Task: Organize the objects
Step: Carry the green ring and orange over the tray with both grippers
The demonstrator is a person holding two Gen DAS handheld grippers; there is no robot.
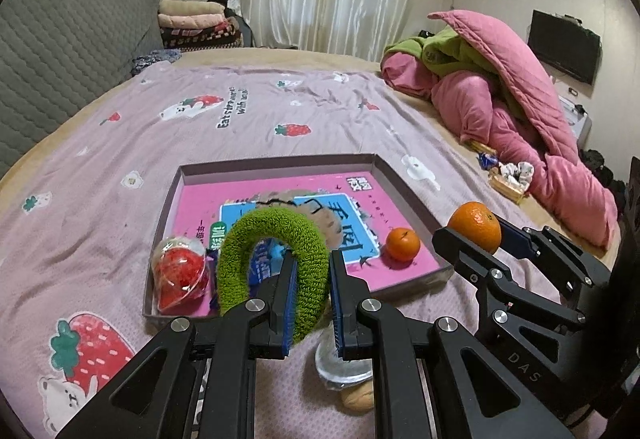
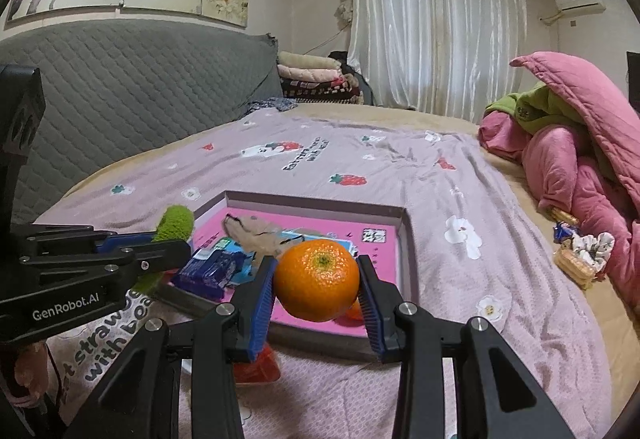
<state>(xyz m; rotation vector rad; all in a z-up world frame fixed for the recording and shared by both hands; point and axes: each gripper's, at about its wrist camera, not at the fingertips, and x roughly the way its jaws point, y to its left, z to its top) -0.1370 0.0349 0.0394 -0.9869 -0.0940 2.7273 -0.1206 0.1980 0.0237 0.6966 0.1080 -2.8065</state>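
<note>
On the bed, the left gripper (image 1: 312, 279) was clamped on a fuzzy green fabric ring (image 1: 276, 267), lifted over the near edge of a shallow cardboard tray with a pink printed bottom (image 1: 276, 169). The right gripper (image 2: 316, 279) pinched a round orange tangerine (image 2: 316, 279) above the tray's near side. Inside lay a second small tangerine (image 1: 403, 243) and a red item in clear wrap (image 1: 180, 273).
</note>
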